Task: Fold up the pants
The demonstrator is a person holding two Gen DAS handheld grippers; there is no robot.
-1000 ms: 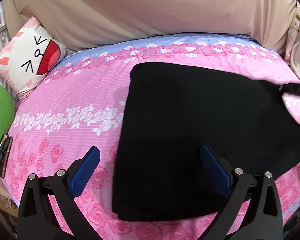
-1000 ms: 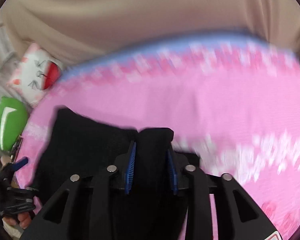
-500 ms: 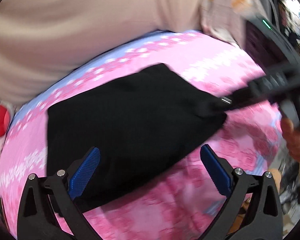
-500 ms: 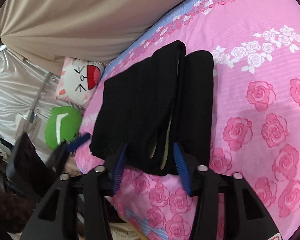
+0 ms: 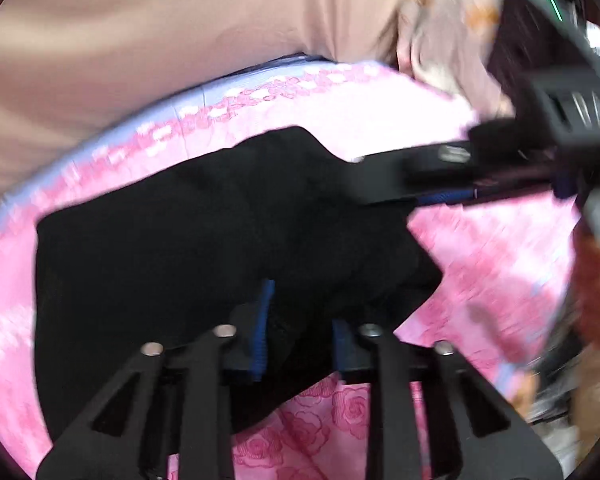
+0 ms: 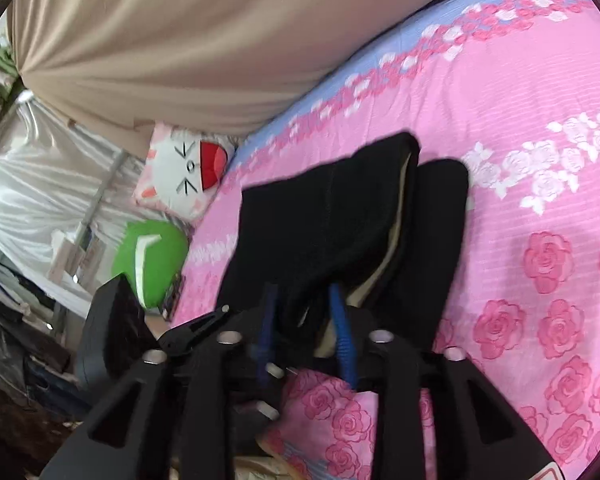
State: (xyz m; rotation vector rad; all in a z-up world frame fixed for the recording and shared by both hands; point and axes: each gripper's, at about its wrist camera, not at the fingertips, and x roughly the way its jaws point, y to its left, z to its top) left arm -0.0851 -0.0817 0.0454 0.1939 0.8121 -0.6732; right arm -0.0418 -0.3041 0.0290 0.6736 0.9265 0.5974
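Black pants [image 5: 180,240] lie folded into a thick stack on the pink rose bedsheet [image 5: 480,260]. My left gripper [image 5: 302,332] is at their near edge; its jaws are closing and the blue pads press on a bunch of black cloth. In the right wrist view the pants [image 6: 320,220] show a beige lining between the layers. My right gripper [image 6: 304,326] straddles the stack's near corner; its jaws are opening, with cloth still between the pads. In the left wrist view the right gripper [image 5: 404,184] reaches in from the right.
A white cat-face pillow [image 6: 184,172] and a green cushion [image 6: 156,256] sit at the bed's left end. A beige curtain [image 6: 180,40] hangs behind the bed. The bed's front edge runs under both grippers. A person's hand [image 5: 596,292] holds the right gripper.
My left gripper swung right and closed from wide open onto the pants' near edge. My right gripper's jaws stand wider around the corner than half a second ago.
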